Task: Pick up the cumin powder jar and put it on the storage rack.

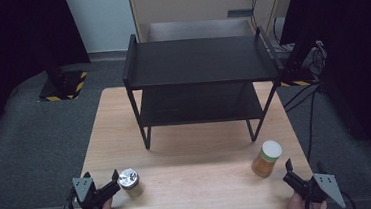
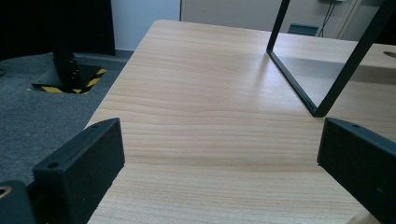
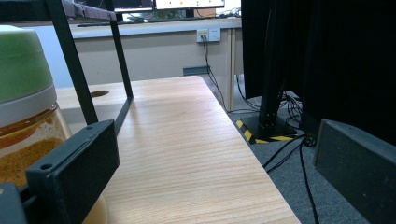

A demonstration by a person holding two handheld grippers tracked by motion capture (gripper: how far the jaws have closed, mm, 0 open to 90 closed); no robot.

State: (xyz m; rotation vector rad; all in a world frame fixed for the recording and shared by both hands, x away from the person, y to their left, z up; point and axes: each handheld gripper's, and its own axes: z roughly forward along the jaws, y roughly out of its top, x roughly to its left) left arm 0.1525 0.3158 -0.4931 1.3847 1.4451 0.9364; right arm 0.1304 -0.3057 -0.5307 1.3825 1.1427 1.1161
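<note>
Right tool [image 3: 215, 163] beside half-cropped jar [image 3: 23, 112]

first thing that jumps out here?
The black two-tier rack at the table's far middle, both shelves bare. Nearer, two jars: a silver-lidded one beside the open left hand-held gripper, and a pale-lidded orange-filled one just ahead of the open right hand-held gripper.
</note>
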